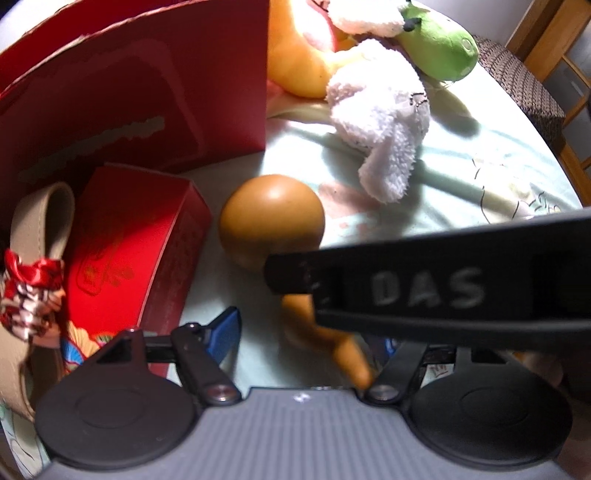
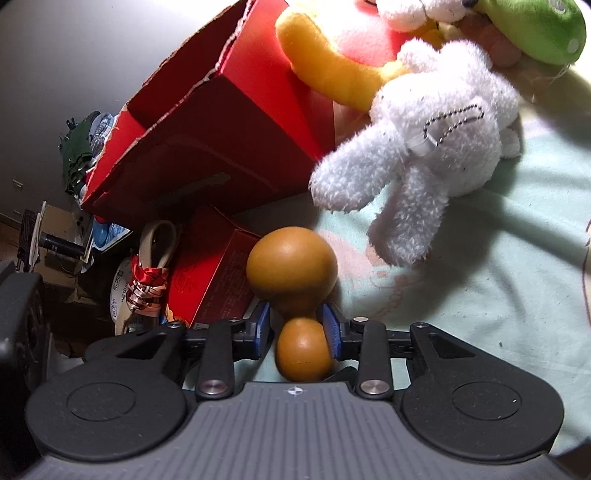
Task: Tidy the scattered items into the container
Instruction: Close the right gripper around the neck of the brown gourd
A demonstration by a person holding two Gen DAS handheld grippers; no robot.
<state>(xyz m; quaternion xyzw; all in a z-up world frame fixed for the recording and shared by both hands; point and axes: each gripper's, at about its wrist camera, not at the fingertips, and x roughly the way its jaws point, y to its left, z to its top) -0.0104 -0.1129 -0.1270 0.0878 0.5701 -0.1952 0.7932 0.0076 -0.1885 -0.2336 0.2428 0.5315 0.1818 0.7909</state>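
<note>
A brown gourd [image 2: 293, 271] lies on the pale green sheet, and my right gripper [image 2: 297, 328] is shut on its narrow waist with blue pads on both sides. In the left wrist view the gourd [image 1: 271, 218] lies ahead, and the right gripper's black body [image 1: 443, 291] crosses in front. My left gripper [image 1: 306, 332] is open, with one blue pad [image 1: 223, 334] showing. The big red open box [image 2: 207, 147] stands behind, also in the left wrist view [image 1: 129, 99]. A small red box [image 1: 133, 258] lies beside the gourd.
A white plush rabbit [image 2: 424, 147], a yellow-and-pink plush [image 2: 332, 55] and a green plush [image 2: 535, 26] lie right of the big box. A beige strap with a red patterned ribbon [image 1: 33, 288] lies left of the small box. Floor clutter [image 2: 74, 240] shows past the edge.
</note>
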